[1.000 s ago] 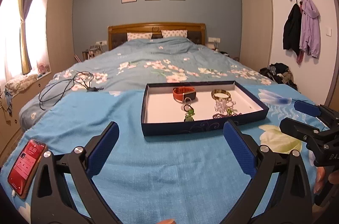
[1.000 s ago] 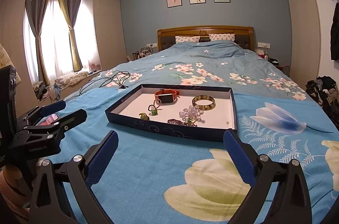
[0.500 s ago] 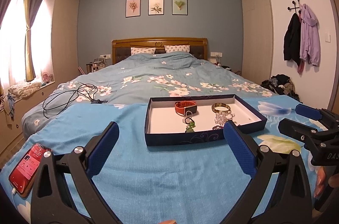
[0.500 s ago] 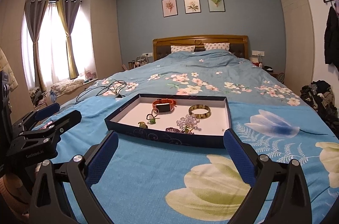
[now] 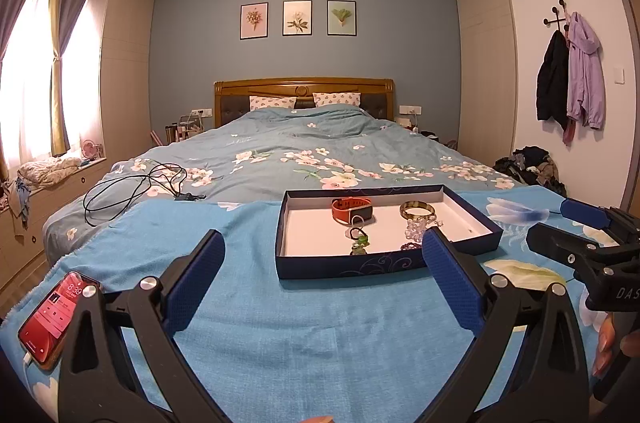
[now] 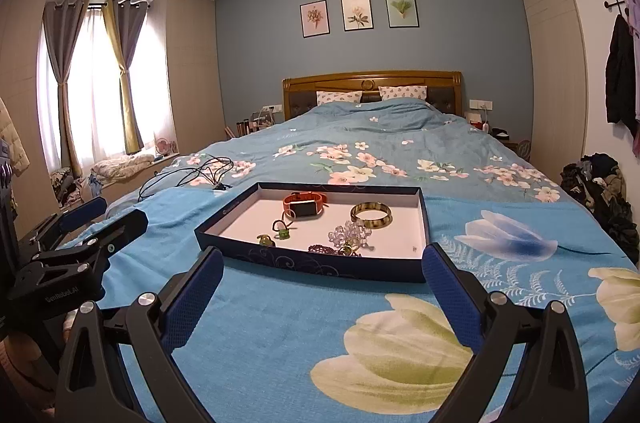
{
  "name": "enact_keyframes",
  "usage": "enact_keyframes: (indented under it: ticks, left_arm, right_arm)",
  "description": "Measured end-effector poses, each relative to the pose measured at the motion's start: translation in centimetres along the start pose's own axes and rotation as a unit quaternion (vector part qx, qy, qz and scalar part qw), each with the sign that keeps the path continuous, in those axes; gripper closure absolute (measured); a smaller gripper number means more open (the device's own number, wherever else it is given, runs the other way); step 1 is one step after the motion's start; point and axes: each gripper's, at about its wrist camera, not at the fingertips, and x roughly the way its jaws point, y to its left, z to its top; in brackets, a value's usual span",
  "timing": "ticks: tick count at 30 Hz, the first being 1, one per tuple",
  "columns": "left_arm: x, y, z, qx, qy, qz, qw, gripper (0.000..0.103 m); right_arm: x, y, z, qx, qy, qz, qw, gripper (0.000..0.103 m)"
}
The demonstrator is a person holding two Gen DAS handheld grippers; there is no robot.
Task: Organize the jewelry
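Left tongs [image 5: 322, 265]: wide open, holding nothing, above the bed near its foot.
Right tongs [image 6: 322, 273]: wide open too, empty, just beside the left tongs.
Jewelry tray [image 5: 352, 267]: dark blue box with white floor, lying on the blue towel [image 5: 312, 319] in front of both tongs.
Jewelry: an orange watch [image 5: 351, 210] at the back, a golden bangle [image 5: 417, 210] to its right, clear beads [image 5: 416, 229] and small green pieces [image 5: 361, 243] nearer the front wall.
Bed [image 6: 380, 151]: blue floral cover, wooden headboard [image 6: 372, 91], black cable [image 5: 132, 189] on the left part.
Phone [image 5: 56, 317]: red screen, at the left edge of the towel.
Room: blue wall with three framed pictures [image 5: 298, 19], curtains [image 6: 92, 79] at the window, coats [image 5: 568, 79] hanging on the right wall.
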Motion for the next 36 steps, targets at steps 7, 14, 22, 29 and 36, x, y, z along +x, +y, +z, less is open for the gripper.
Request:
enact_keyframes:
  ticks: [7, 14, 22, 29, 36]
  left_arm:
    - [-0.25, 0.00, 0.08, -0.001, -0.004, 0.001, 1.0000, 0.006]
    - [-0.41, 0.05, 0.22, 0.000, -0.006, 0.001, 1.0000, 0.006]
    - [-0.41, 0.00, 0.40, -0.001, -0.009, 0.002, 1.0000, 0.006]
    - [-0.43, 0.10, 0.34, -0.002, -0.009, 0.001, 1.0000, 0.006]
    - [-0.60, 0.06, 0.30, -0.002, -0.009, 0.000, 1.0000, 0.006]
  right_arm:
    - [-0.07, -0.03, -0.03, 0.003, -0.003, -0.004, 1.000, 0.007]
    - [-0.17, -0.06, -0.05, 0.003, -0.004, -0.005, 1.000, 0.007]
    - [-0.27, -0.13, -0.07, 0.005, -0.003, -0.006, 1.000, 0.007]
    - [-0.45, -0.25, -0.08, 0.006, -0.003, -0.007, 1.000, 0.007]
    - [-0.45, -0.28, -0.04, 0.006, -0.003, -0.008, 1.000, 0.007]
